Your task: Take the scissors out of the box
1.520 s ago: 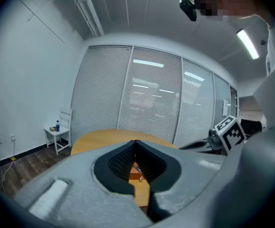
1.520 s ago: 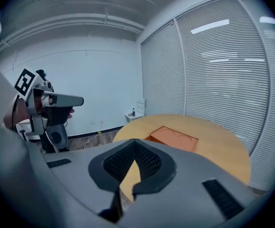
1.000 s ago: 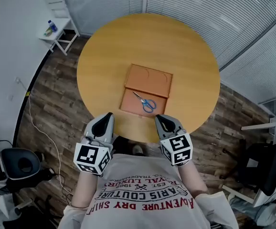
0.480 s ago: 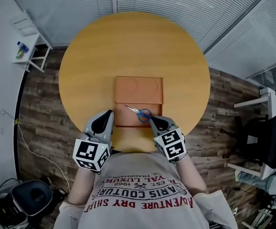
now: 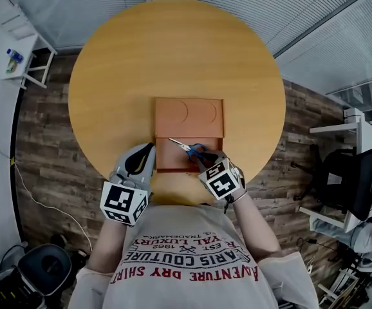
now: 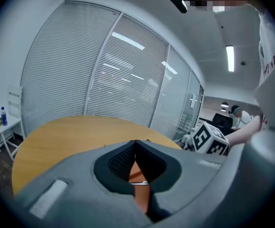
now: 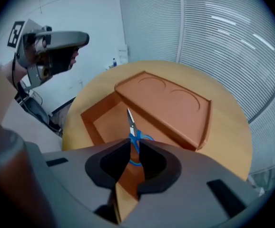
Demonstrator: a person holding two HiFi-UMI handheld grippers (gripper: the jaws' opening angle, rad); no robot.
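Scissors [image 5: 191, 150] lie in the open tray of the orange box [image 5: 173, 165] on the table [image 5: 173, 56]. Right gripper [image 5: 202, 162] is tipped steeply down over the blue handles, jaws opening with the handles lined up in the gap but not pinched, so it looks like it's setting up the grab. Left gripper [image 5: 144, 154] hovers by the box's near left corner with jaws together, probably ready to steady it.

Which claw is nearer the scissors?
The right claw: its jaws, opening with nothing between them yet, hang over the scissors; the left claw is beside the box.
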